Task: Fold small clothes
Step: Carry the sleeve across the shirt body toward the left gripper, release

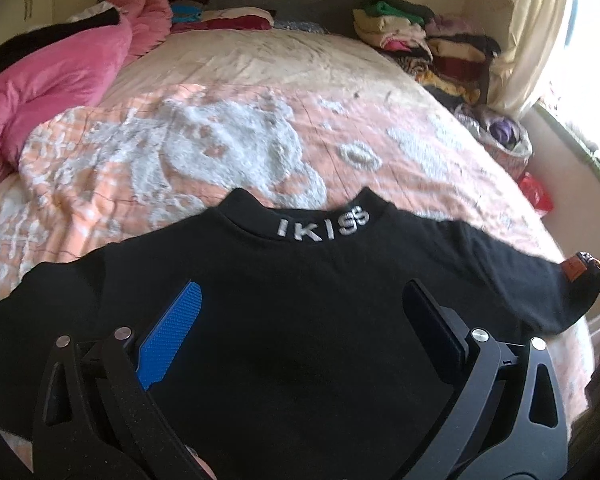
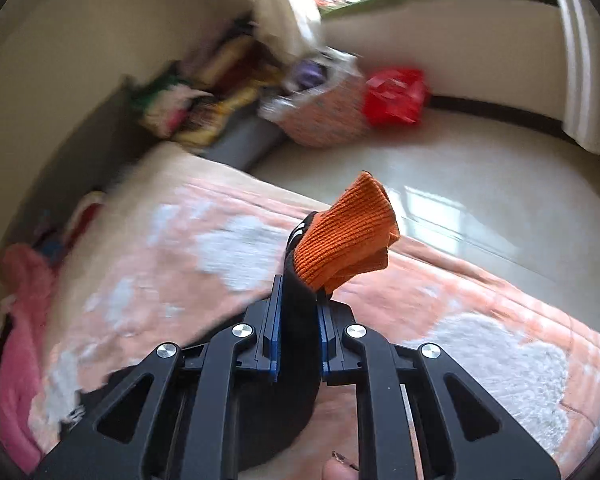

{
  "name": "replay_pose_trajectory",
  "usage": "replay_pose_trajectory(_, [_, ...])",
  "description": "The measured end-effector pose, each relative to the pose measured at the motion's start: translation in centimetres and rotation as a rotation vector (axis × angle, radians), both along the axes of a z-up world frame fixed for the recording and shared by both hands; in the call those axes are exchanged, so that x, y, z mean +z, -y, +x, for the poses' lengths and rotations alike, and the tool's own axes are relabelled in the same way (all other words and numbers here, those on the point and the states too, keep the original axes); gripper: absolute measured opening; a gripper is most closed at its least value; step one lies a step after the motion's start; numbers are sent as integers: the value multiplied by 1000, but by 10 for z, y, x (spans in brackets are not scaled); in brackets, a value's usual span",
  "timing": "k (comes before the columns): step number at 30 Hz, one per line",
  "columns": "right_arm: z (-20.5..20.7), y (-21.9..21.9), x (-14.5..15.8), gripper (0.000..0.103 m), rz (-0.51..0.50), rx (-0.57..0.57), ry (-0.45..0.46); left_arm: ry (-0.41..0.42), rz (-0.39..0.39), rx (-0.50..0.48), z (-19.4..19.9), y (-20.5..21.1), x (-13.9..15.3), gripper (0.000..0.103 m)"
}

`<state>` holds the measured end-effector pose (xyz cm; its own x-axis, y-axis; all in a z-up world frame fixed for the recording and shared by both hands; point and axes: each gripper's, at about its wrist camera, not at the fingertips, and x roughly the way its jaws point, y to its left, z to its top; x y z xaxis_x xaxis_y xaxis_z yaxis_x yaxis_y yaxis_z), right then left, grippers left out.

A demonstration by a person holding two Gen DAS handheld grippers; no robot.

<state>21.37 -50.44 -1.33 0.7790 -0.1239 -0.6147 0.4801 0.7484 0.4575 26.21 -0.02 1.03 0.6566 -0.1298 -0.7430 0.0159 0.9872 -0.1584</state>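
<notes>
— Where is our black top [image 1: 300, 300]?
— Spread on the bed [image 1: 260, 80], collar at twelve o'clock. Our left gripper [image 1: 300, 332] hovers over it, jaws wide, holding nothing.
— And our right gripper [image 2: 298, 320]?
— Clamped on the sleeve, orange cuff [image 2: 346, 236] poking out at one o'clock.

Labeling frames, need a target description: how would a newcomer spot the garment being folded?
Start at the bed with the peach-and-white blanket. The black top lies spread at its near edge, below the left gripper. Unlike the piled clothes by the headboard, it has white lettering on its collar and an orange cuff.
</notes>
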Motion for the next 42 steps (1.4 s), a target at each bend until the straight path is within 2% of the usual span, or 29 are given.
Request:
replay_pose_trajectory(4, [1,-31,26,12,-10,102,74,-3,-20,-3,-6,-10,8,95])
replay_pose_trajectory(10, [2,-84,56,12,-42,260,126,-4,-64,3,-17,-34,13,95])
replay_pose_trajectory(20, [9,-184,87,12,-96,483,173,-61,-276,13,-19,-64,11,95])
replay_pose_trajectory(22, [9,-203,89,12,-108,518,177,-78,-334,14,-20,-69,10,95])
replay_pose_trajectory(32, [12,-286,79,12,-127,672,152,-115,-509,69,-31,-103,3,95])
replay_pose_trajectory(38, [12,-325,64,12,-138,742,120,-130,-539,85,-31,-113,-4,95])
replay_pose_trajectory(42, [13,-353,49,13,-161,799,87,-145,-594,66,-29,-110,-12,94])
